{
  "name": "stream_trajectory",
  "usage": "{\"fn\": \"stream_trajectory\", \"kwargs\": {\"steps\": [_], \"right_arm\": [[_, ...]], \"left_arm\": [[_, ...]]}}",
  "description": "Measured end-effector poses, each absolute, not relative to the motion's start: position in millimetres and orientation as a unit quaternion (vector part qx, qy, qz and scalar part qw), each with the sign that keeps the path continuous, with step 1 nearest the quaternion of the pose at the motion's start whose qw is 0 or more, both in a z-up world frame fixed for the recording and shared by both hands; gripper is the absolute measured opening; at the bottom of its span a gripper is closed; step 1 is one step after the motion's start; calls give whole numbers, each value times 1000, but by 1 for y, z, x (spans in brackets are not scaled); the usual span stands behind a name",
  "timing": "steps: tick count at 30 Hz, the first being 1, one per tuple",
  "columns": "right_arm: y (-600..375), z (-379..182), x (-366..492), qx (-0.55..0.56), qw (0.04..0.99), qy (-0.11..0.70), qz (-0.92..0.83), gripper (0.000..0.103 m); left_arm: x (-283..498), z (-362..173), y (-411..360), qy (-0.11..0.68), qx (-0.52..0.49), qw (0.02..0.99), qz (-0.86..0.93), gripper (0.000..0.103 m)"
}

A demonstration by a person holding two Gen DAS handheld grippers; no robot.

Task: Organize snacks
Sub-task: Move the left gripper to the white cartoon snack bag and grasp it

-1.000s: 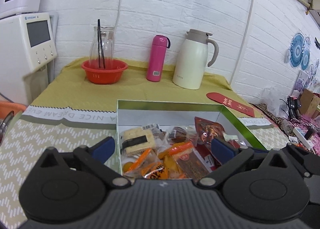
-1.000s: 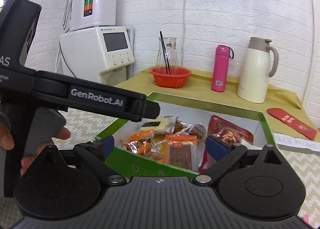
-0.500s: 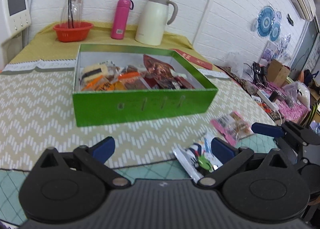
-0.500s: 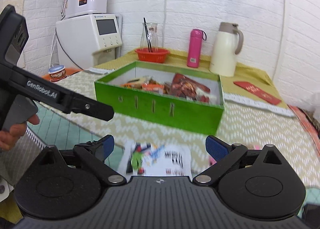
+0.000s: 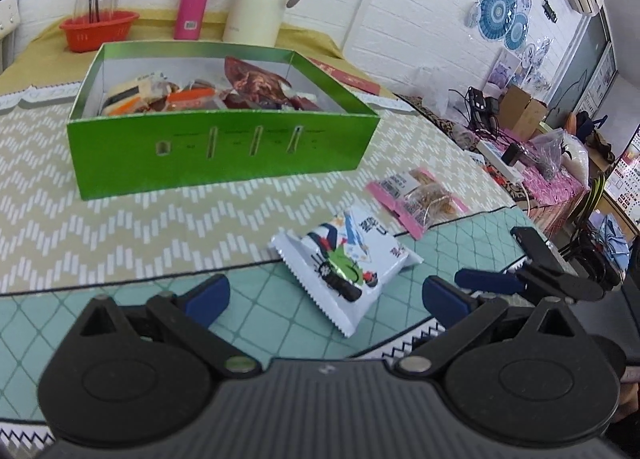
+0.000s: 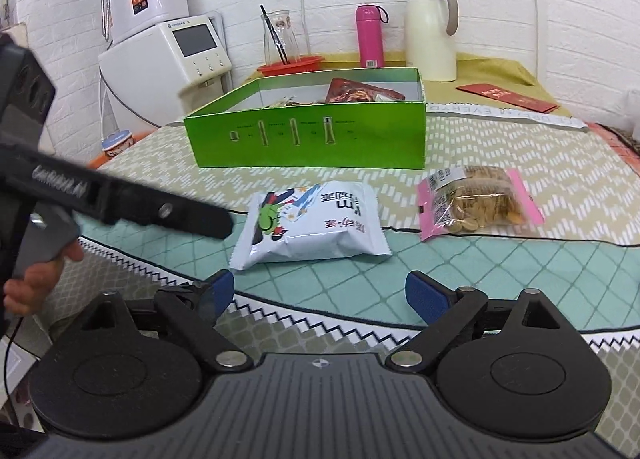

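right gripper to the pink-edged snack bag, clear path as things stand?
Probably yes. The right gripper is open and empty, and the pink-edged bag lies flat ahead to its right with only bare mat between. The white snack bag sits to the left, apart from it.

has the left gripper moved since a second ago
Yes. The left gripper, open, has pulled back from over the green box toward the table's near edge; the box now sits farther off and the white snack bag lies just ahead.

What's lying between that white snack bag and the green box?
Nothing: in the right wrist view, only bare patterned tablecloth separates the white snack bag from the green cardboard box.
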State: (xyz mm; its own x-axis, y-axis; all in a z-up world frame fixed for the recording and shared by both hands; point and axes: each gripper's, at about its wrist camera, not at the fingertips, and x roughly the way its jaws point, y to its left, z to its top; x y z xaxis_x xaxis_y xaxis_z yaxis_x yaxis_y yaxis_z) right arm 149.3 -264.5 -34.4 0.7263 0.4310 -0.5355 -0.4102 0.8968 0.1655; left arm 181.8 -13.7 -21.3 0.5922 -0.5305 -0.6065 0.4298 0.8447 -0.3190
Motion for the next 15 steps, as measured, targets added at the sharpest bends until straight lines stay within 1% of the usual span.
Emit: {"fn": "stream_trajectory", "kwargs": {"steps": [3,7,12,13,14,15], "right_arm": [[-261,-37,143,19,928,292,230,103],[-260,-42,137,30,927,293,232,103],[-262,-44,138,64,924,293,236,103],[-260,-44,138,64,925,291,235,103],[-259,-44,138,61,926,290,234,103],[-258,-44,138,59,927,288,233,103]], "left_arm": [[195,-18,-16,353,-77,890,-278,102],[211,-21,-29,340,-52,894,-286,102],[228,-32,-40,363,-50,882,-297,102],[229,-34,-42,367,-46,881,-295,100],[230,-36,-43,373,-43,877,-299,87],[231,-38,-45,383,-39,871,-305,76]]}}
